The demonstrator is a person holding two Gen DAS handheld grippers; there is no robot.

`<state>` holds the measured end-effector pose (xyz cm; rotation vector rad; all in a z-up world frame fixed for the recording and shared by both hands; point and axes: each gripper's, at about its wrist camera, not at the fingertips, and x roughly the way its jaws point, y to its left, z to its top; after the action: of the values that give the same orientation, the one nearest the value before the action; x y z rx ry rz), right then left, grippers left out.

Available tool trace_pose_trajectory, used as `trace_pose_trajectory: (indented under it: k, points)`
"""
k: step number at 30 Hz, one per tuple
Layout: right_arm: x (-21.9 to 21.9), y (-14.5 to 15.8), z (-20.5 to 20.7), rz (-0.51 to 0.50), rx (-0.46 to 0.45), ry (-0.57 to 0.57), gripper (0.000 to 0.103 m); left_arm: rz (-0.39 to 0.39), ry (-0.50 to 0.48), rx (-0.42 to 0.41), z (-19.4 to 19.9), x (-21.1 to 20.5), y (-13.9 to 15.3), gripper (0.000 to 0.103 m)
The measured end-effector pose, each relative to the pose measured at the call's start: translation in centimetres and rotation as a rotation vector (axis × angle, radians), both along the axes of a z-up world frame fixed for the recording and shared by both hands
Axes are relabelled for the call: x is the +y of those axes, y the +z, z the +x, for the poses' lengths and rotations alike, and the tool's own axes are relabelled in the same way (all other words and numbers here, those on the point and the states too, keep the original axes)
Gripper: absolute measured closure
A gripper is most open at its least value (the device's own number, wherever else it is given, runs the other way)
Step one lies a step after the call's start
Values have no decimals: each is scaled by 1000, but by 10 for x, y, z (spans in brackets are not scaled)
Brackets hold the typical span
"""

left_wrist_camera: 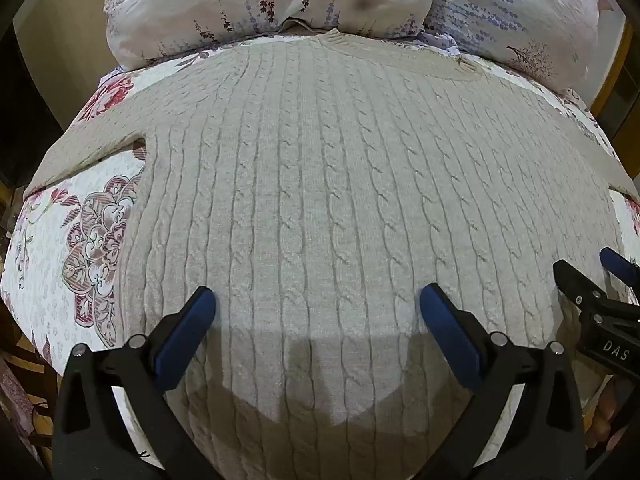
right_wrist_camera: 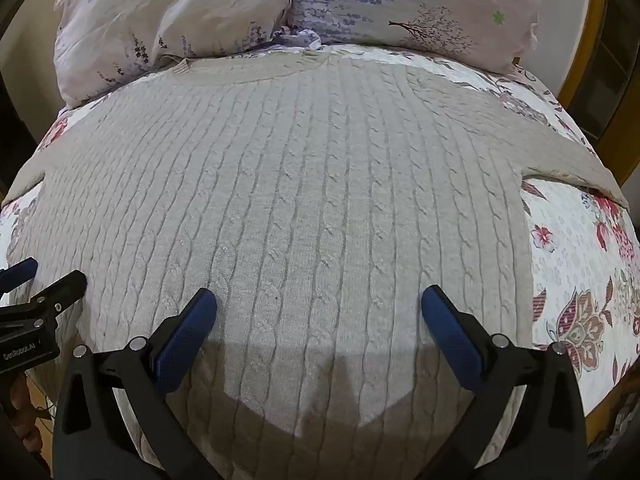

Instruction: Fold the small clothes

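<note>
A beige cable-knit sweater (left_wrist_camera: 320, 184) lies flat and spread out on the flowered bedspread (left_wrist_camera: 60, 248), collar at the far side, sleeves out to both sides. It also fills the right wrist view (right_wrist_camera: 304, 184). My left gripper (left_wrist_camera: 318, 300) is open and empty, hovering over the sweater's lower left part. My right gripper (right_wrist_camera: 319, 300) is open and empty over the lower right part. The right gripper shows at the right edge of the left wrist view (left_wrist_camera: 592, 276); the left gripper shows at the left edge of the right wrist view (right_wrist_camera: 44, 276).
Two flowered pillows (left_wrist_camera: 248, 4) (right_wrist_camera: 400, 4) lie at the head of the bed behind the collar. The bedspread (right_wrist_camera: 580, 264) shows bare beside the sweater on both sides. A wooden frame (right_wrist_camera: 580, 60) stands at the far right.
</note>
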<state>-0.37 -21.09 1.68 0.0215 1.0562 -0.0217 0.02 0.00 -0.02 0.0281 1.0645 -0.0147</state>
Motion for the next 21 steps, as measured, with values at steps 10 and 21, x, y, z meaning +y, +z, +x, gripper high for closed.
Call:
trace_pose_trajectory:
  k: [10,21]
  points:
    - [-8,1,-5,-1,0,5,1,2,0,-4,0,0,0,2]
    - [0,2,0,-2,-1,-5,1,3,0,-6,0,0,0,2]
